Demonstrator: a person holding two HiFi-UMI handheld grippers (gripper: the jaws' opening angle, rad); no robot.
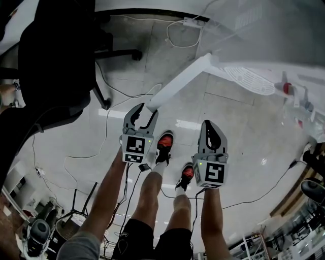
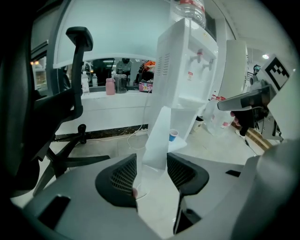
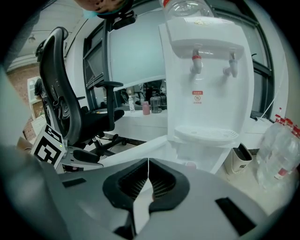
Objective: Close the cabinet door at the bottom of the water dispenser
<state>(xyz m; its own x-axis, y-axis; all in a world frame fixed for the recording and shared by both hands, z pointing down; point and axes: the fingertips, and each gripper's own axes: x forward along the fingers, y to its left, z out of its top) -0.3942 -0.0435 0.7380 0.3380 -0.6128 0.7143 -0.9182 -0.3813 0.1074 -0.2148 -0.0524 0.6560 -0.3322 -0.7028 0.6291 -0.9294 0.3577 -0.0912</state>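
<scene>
The cabinet door (image 2: pixel 157 136), swung open from the base of the water dispenser (image 2: pixel 185 70), is probably a light, stiff, smooth panel best pushed near its free edge, which stands untouched between the wide fingers of the left gripper (image 2: pixel 151 159), while the right gripper (image 3: pixel 148 161) has its fingers closed on nothing.

Open cabinet door (image 1: pixel 177 84) juts across at twelve o'clock, office chair (image 1: pixel 56 56) crowds ten o'clock; bare floor (image 1: pixel 244 137) at two o'clock lies wide open for passing.

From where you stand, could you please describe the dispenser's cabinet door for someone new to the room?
Find the tall white water dispenser with a bottle on top. At its base, the cabinet door is the plain white panel swung wide open, jutting outward, unlike the fixed sides.
</scene>
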